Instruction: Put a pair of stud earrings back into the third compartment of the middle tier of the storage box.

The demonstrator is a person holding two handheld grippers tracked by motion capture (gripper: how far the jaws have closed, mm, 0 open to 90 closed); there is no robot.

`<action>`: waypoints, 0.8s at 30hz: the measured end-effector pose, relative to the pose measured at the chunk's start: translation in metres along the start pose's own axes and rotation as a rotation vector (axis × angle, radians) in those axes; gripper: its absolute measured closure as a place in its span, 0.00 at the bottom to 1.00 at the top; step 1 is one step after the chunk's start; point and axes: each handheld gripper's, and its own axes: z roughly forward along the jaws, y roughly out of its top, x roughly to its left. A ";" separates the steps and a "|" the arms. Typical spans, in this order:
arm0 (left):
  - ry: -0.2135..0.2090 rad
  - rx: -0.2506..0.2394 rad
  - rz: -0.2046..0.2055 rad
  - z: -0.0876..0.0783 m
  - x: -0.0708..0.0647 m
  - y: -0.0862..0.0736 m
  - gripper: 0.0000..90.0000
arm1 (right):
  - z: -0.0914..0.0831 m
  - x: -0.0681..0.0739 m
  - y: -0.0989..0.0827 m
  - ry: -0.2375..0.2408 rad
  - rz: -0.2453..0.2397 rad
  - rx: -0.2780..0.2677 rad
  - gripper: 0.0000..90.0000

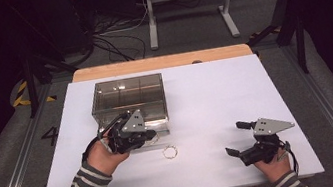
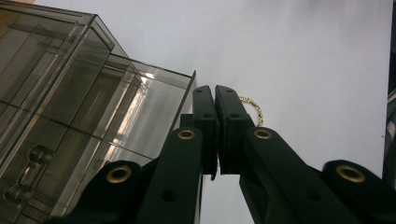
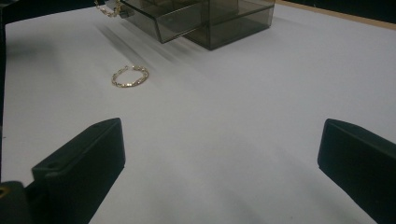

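A smoked clear plastic box (image 1: 127, 97) stands at the table's back left, its lower drawer (image 2: 154, 107) pulled out toward the person. My left gripper (image 1: 153, 135) hovers at the drawer's front corner with its jaws pressed together (image 2: 215, 91). A thin gold chain (image 2: 252, 108) curls out from beside their tips and dangles by the drawer (image 3: 107, 7). A gold bracelet (image 1: 170, 151) lies flat on the white tabletop in front of the box (image 3: 130, 75). My right gripper (image 1: 232, 137) rests low at the front right, jaws wide apart (image 3: 224, 144) with nothing between them.
The white board (image 1: 214, 91) covers a wooden table whose far edge (image 1: 162, 62) shows behind it. Bare white surface lies between the two grippers and right of the box. A metal stand (image 1: 188, 4) and cables sit on the floor beyond.
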 end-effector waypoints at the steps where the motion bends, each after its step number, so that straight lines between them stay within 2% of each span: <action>1: 0.002 0.003 -0.002 0.000 0.001 0.001 0.98 | 0.000 0.000 0.000 0.000 0.000 0.000 0.02; 13: 0.009 -0.001 -0.005 0.001 0.010 0.005 0.98 | 0.000 0.000 0.000 0.000 0.000 -0.001 0.02; 19: 0.018 -0.008 -0.021 0.002 0.015 0.005 0.98 | 0.000 0.000 0.000 0.000 0.000 -0.001 0.02; 24: 0.035 0.002 -0.015 0.002 0.017 0.007 0.98 | 0.000 0.000 0.000 0.001 0.002 -0.001 0.02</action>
